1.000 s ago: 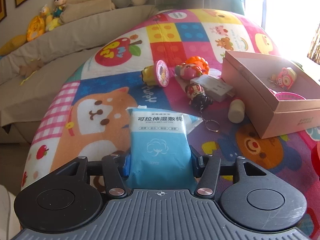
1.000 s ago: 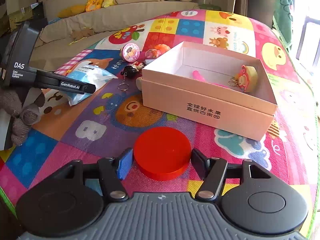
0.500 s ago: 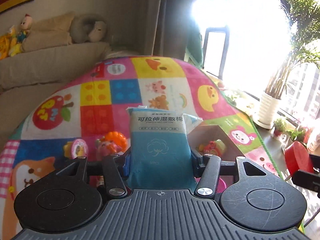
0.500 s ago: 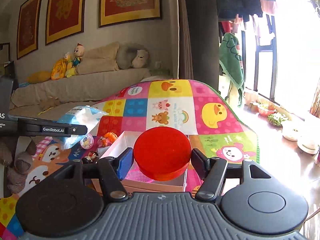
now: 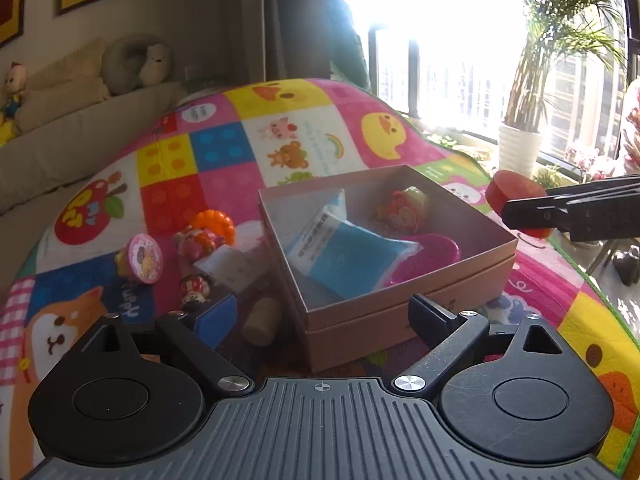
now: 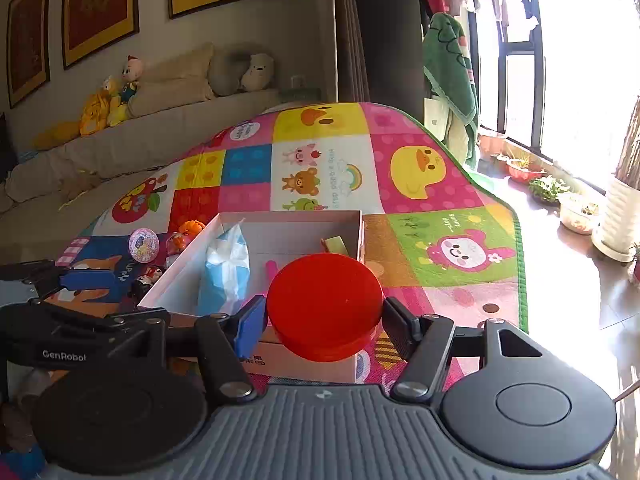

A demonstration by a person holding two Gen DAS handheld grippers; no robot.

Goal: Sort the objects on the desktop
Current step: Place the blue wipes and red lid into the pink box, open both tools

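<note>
1. The blue cotton pad packet (image 5: 344,254), clamped in the left gripper (image 5: 320,316) a second ago, now lies inside the pink cardboard box (image 5: 404,316), at 12 o'clock from that gripper's wide-spread, empty fingers.
2. The right gripper (image 6: 324,320) clamps a red round disc (image 6: 324,306) above the box's near right corner.
3. Small toys lie on the play mat (image 5: 224,184) at 10 o'clock.

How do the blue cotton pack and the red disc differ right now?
The blue cotton pack lies released inside the pink box; the red disc is clamped in the right tool, held over the box's near edge. The pack is a soft, crumpled, rectangular pouch; the disc is rigid, round and flat-topped. The left tool is open and empty.
</note>
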